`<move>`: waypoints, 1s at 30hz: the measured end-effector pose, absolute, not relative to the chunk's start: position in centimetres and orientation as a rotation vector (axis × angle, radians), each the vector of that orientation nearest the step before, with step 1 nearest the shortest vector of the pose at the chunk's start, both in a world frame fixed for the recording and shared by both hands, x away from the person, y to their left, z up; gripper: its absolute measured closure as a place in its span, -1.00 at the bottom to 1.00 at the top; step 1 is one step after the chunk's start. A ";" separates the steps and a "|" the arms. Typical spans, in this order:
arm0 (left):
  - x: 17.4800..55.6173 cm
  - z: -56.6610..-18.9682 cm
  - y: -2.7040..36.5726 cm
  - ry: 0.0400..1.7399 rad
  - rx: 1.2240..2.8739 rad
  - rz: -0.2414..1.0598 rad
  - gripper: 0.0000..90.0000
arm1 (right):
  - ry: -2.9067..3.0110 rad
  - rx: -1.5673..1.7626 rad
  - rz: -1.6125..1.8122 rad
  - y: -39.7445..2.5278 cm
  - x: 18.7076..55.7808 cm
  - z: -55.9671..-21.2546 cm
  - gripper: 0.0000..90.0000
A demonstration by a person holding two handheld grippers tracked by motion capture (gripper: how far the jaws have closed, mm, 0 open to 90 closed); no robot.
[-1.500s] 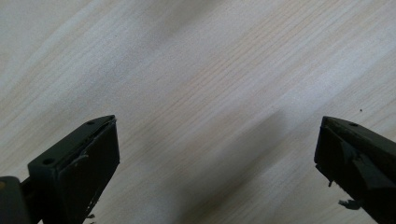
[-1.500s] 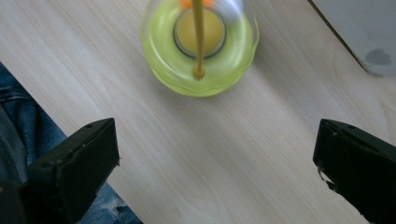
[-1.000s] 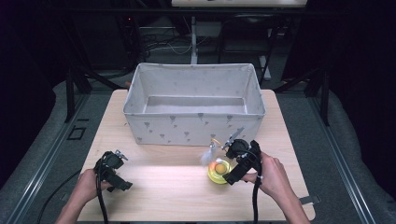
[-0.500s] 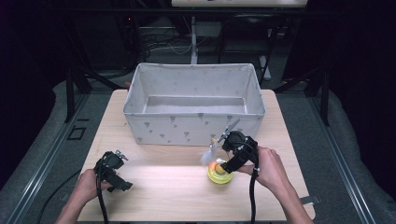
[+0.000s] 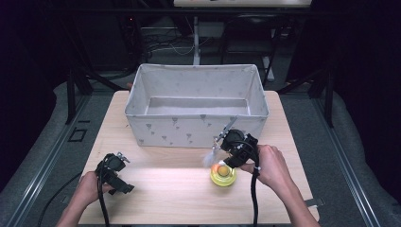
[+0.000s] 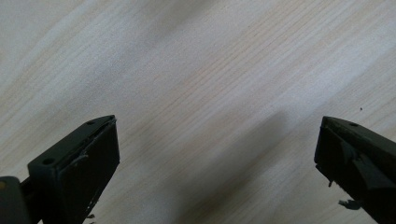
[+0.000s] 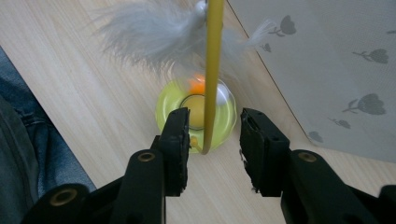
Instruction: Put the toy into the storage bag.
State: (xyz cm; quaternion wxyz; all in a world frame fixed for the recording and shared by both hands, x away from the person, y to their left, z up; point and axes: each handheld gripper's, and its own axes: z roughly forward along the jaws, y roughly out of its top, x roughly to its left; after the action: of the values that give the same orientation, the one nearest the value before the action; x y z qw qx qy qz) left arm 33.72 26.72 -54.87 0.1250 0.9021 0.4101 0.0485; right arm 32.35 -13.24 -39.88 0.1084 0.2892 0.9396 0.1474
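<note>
A cat toy with a round yellow-green base [image 5: 222,177] stands on the wooden table [image 5: 165,198], just in front of the fabric bin. A yellow stalk [image 7: 212,70] rises from the base [image 7: 168,100], carrying a white feather tuft [image 7: 159,35] and an orange ball [image 7: 197,86]. My right gripper [image 7: 214,126] hangs over the toy [image 5: 223,163], open, its jaws on either side of the stalk, which stands closer to the left jaw. My left gripper [image 5: 120,184] rests low at the table's front left, open wide over bare wood [image 6: 215,140].
A grey fabric bin [image 5: 196,127] printed with small tree shapes fills the table's far half, its inside bare. Its wall [image 7: 327,70] stands close to the right of the toy. Dark floor and frame legs surround the table.
My right gripper has moved left and forward from beside the toy to above it, bringing the stalk between its jaws. The left gripper has stayed put.
</note>
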 end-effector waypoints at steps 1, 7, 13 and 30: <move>33.7 -54.9 26.7 1.194 2.628 0.142 -1.00 | 2.770 0.853 0.426 -13.2 32.3 -39.8 0.46; 33.7 -54.9 26.7 1.195 2.629 0.140 -1.00 | 2.795 0.835 0.370 -13.0 32.6 -39.6 0.58; 33.7 -54.9 26.7 1.192 2.631 0.143 -1.00 | 2.820 0.821 0.298 -12.6 32.9 -39.4 0.75; 33.7 -54.9 26.7 1.191 2.631 0.143 -1.00 | 2.871 0.815 0.304 -12.2 33.6 -39.6 0.94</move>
State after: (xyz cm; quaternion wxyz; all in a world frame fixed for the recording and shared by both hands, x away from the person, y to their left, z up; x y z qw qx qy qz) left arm 33.72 26.73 -54.88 0.1244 0.9028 0.4088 0.0489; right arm 33.57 -12.21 -39.63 0.0709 0.2711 0.9546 0.1011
